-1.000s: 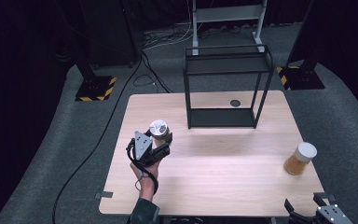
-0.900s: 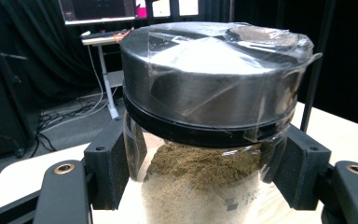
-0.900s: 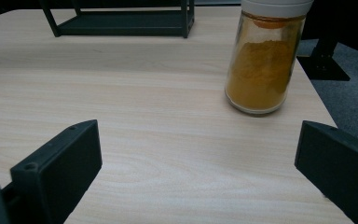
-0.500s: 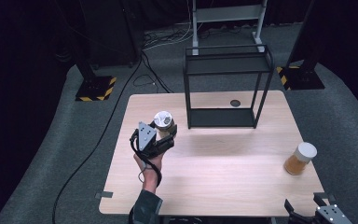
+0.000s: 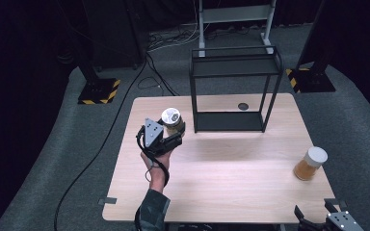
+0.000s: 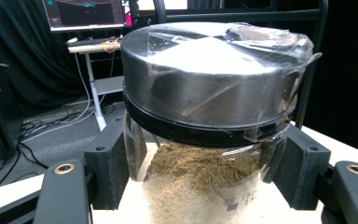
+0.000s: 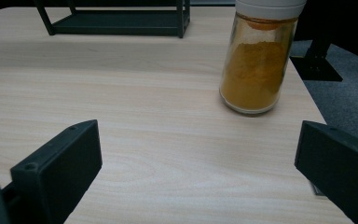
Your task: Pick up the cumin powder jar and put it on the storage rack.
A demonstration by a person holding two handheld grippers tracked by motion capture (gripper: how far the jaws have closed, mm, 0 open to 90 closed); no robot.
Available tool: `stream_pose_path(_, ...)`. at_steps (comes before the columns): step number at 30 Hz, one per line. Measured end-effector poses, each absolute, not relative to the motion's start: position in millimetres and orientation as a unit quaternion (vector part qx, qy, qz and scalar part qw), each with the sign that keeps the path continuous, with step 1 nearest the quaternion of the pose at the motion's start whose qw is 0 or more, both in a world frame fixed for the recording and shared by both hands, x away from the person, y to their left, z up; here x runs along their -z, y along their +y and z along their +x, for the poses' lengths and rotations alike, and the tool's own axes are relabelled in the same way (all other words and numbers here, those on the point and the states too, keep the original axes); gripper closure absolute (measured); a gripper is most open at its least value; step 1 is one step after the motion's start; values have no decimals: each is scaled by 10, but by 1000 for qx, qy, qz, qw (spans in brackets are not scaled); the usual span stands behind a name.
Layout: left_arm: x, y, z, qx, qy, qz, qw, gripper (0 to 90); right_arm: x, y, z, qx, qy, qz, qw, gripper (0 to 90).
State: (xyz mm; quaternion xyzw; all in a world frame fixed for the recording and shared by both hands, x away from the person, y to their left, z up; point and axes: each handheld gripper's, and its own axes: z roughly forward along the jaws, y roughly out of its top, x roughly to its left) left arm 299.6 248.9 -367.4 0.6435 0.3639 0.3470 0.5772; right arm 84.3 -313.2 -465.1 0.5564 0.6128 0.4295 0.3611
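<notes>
My left gripper (image 5: 176, 134) is shut on a glass jar (image 5: 172, 120) with a silver lid and brown powder inside, held above the table's left part. In the left gripper view the jar (image 6: 214, 126) sits between both black pads (image 6: 112, 163), which press on its glass sides. A second jar (image 5: 310, 163) with a white lid and orange powder stands upright near the table's right edge. My right gripper (image 5: 320, 220) is at the table's front right corner, open, with that orange jar (image 7: 256, 60) ahead of its wide-apart jaws and not touched.
A black metal two-level rack (image 5: 233, 91) stands at the back of the wooden table (image 5: 221, 178). A small dark round hole (image 5: 243, 106) lies in the tabletop under the rack. Cables and stand feet lie on the grey floor behind.
My left gripper has carried the brown-powder jar up and toward the back right, closer to the rack. The right gripper and the orange jar have stayed put.
</notes>
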Motion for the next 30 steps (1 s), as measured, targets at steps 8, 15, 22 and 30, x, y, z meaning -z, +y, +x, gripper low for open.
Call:
stream_pose_path(8,3597,2433,3127,-340,361,652,574,299,4654,-3123,846,-426,613,558,363,0)
stream_pose_path(15,3574,2397,3203,-333,361,654,575,299,4653,-3124,829,-426,608,560,368,0)
stream_pose_path(22,3531,2380,3273,-328,362,654,578,299,4644,-3107,836,-422,612,558,369,0)
stream_pose_path(30,3417,2362,3355,-322,356,657,582,300,4647,-3104,851,-420,614,559,366,0)
